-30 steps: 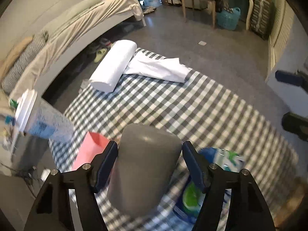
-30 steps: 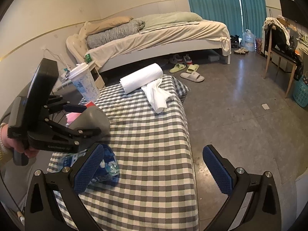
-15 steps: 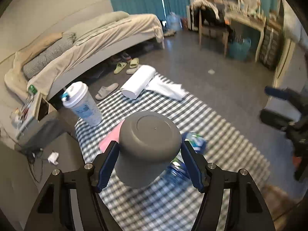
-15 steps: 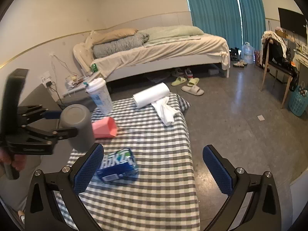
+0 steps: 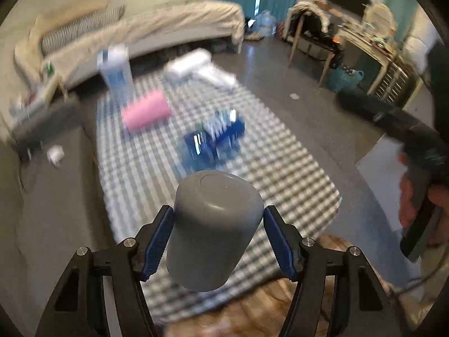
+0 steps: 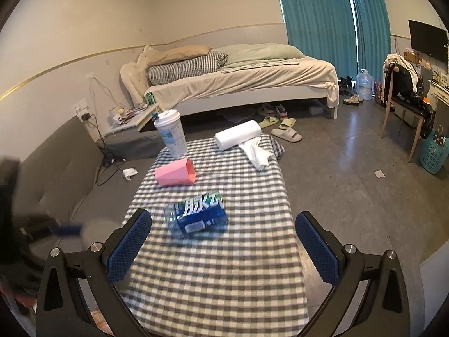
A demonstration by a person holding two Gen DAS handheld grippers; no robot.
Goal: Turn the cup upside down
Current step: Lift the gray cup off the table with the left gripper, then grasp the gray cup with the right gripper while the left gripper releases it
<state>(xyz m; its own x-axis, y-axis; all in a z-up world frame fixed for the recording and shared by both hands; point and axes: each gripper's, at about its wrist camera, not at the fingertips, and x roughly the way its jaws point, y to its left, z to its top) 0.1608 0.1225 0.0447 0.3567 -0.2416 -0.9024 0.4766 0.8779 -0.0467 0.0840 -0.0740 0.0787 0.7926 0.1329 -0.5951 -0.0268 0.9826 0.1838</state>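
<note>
My left gripper (image 5: 217,237) is shut on a grey cup (image 5: 213,230). The cup's closed base faces the camera and its mouth points away and down, held above the near end of the checked table (image 5: 280,168). In the right wrist view the cup (image 6: 96,229) is a blur at the table's left edge. My right gripper (image 6: 221,244) is open and empty, above the near half of the table (image 6: 224,280). The right gripper's handle and the hand on it show in the left wrist view (image 5: 421,174).
On the table lie a pink cup on its side (image 6: 176,172), a blue packet (image 6: 197,214), a tall lidded paper cup (image 6: 171,134), a white paper roll (image 6: 238,137) and a white cloth (image 6: 256,154). A bed (image 6: 238,84) stands behind, a chair (image 6: 407,104) at the right.
My left gripper has lifted and drawn back towards the table's near end with the grey cup, turning it. The right gripper has pulled back and stayed open.
</note>
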